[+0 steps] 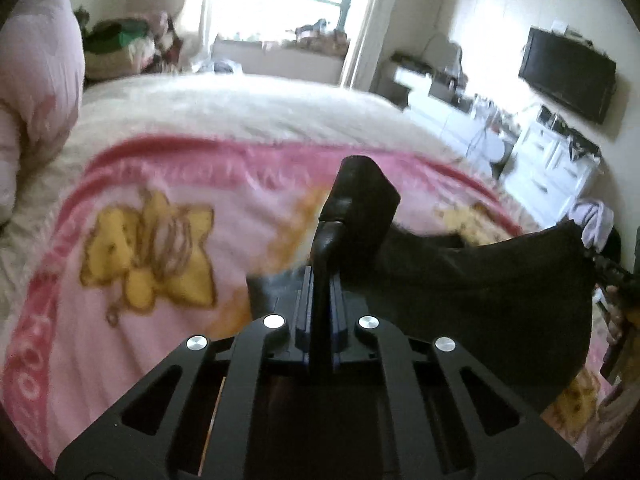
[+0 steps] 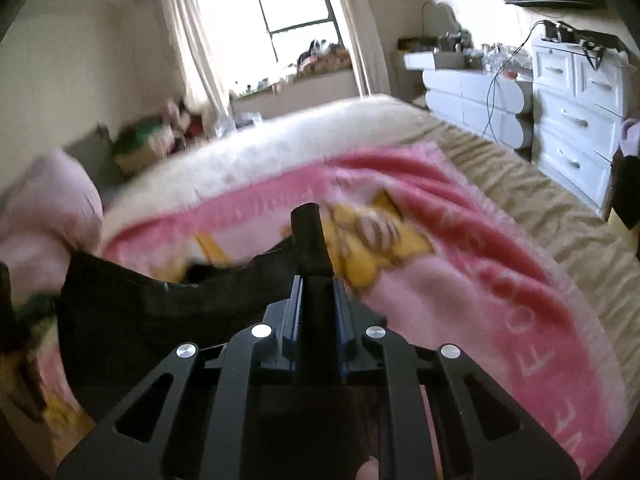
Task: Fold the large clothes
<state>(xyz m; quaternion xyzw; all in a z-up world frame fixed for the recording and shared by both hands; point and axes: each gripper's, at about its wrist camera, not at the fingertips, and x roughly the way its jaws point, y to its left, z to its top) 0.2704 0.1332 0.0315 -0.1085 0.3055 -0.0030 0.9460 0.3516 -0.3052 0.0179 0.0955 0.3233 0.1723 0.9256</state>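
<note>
A large black garment [image 1: 480, 292] hangs stretched between my two grippers above the pink flowered blanket [image 1: 160, 248] on the bed. My left gripper [image 1: 326, 240] is shut on one corner of it, with a fold of black cloth sticking up past the fingertips. In the right wrist view my right gripper [image 2: 308, 236] is shut on the other corner of the black garment [image 2: 160, 320], which sags away to the left. The right gripper also shows at the right edge of the left wrist view [image 1: 612, 276].
The pink blanket [image 2: 480, 272] lies over a cream bedspread [image 1: 240, 100]. A pink quilt [image 1: 36, 80] is bunched at the left. White drawers [image 2: 576, 120] and a wall television [image 1: 568, 72] stand to the right. A window [image 2: 288, 4] is behind the bed.
</note>
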